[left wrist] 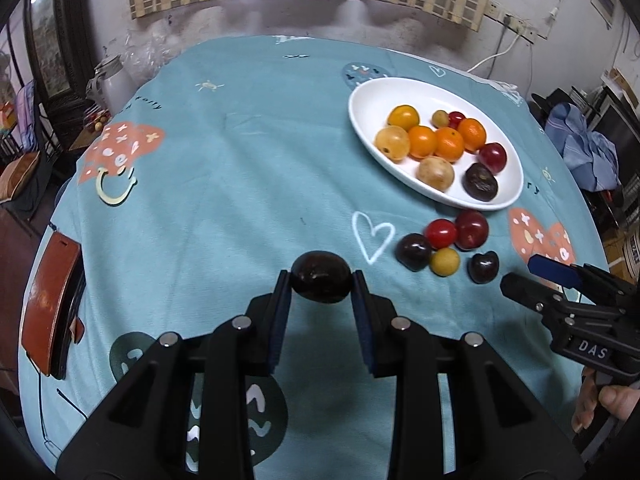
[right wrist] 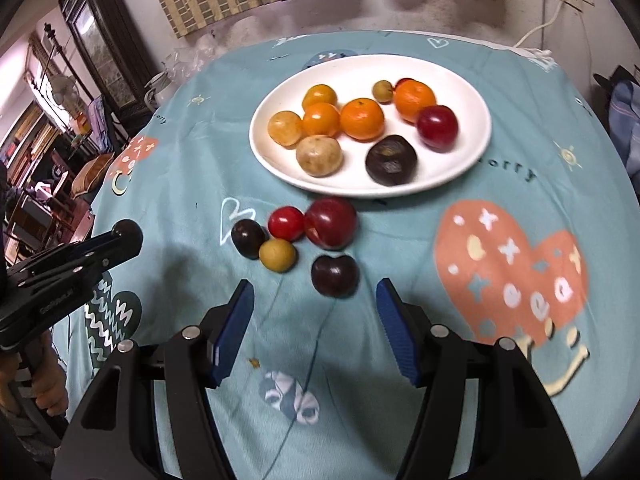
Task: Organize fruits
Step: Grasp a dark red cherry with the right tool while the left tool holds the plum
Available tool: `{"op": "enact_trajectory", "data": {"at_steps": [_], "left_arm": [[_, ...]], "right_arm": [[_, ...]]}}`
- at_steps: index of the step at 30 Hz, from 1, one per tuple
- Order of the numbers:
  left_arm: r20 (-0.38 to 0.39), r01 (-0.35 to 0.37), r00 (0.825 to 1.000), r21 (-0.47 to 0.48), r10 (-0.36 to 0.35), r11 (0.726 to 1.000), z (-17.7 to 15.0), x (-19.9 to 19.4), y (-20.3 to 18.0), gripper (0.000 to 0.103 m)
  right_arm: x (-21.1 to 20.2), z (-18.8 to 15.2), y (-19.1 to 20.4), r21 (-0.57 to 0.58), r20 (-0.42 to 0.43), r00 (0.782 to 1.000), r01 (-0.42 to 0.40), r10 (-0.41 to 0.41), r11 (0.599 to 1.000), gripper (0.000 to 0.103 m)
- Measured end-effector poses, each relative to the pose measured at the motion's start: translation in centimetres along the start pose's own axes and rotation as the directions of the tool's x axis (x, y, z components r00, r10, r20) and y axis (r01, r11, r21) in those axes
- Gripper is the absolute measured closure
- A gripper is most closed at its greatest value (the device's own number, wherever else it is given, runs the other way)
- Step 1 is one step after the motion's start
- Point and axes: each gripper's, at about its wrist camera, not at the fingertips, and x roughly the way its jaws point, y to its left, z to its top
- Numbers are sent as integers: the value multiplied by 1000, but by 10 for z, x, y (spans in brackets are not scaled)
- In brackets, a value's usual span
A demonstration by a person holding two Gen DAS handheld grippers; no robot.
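My left gripper (left wrist: 320, 280) is shut on a dark purple plum (left wrist: 321, 282) and holds it just above the teal tablecloth. A white oval plate (left wrist: 362, 128) at the right back holds several orange, yellow, red and dark fruits; it also shows in the right wrist view (right wrist: 264, 148). Several loose fruits lie in front of it: a big red plum (right wrist: 330, 222), a red tomato (right wrist: 285, 223), a yellow fruit (right wrist: 277, 255) and two dark plums (right wrist: 335, 275) (right wrist: 248, 238). My right gripper (right wrist: 315, 294) is open and empty, just short of the nearer dark plum.
A red-brown phone case (left wrist: 50, 304) lies at the table's left edge. A white kettle (left wrist: 114, 82) stands beyond the far left corner. Clothes (left wrist: 580, 140) hang on the right. The table edge curves round on all sides.
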Motion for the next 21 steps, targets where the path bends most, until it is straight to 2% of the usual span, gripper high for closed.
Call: {"op": "enact_trajectory", "data": {"at_steps": [15,19,21], "left_arm": [[-32,-1,999,-24,1,1000,6,22,9,72],[-42,-1,999,-25,0,1000,7,27,9,72],[-48,-1,999,-23,0,1000,7,30,8,72]], "right_arm": [[20,3,-4,-3,-3,1000,-13,13,1000,41],[29,5,-5,-11,-21,1000,-15,15,1000,50],[34,5,-6,-16,-23,1000,1,-1,1000,51]]}}
